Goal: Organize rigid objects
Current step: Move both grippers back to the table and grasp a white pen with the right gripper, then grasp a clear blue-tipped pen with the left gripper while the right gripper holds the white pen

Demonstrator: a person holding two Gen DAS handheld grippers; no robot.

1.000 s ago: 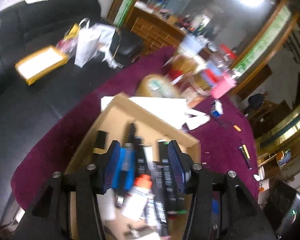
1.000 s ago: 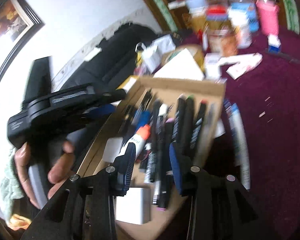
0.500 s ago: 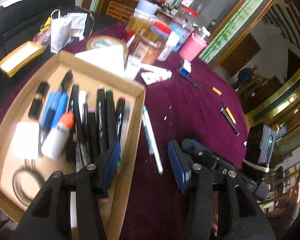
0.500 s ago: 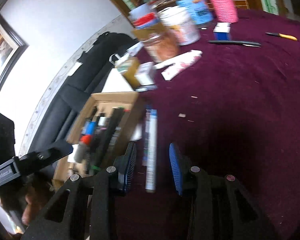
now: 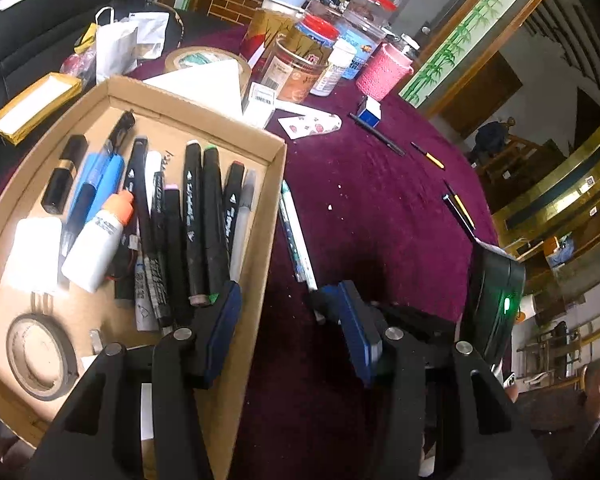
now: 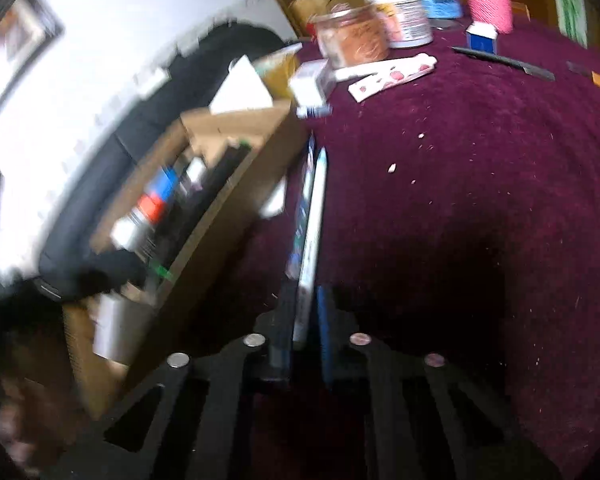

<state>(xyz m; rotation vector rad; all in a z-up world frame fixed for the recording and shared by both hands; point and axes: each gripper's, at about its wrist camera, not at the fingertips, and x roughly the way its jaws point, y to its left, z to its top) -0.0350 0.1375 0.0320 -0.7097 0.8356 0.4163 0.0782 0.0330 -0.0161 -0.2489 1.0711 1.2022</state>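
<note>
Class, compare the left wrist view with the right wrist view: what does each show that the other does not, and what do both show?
Only the left wrist view shows the floor of the cardboard tray, with its tape roll and lipstick, and the open left gripper over the tray's right wall. Only the right wrist view shows the right gripper shut on the white pens beside the tray, and a framed picture on the wall. Both show the pink cup, the glue bottle and the maroon tablecloth.
</note>
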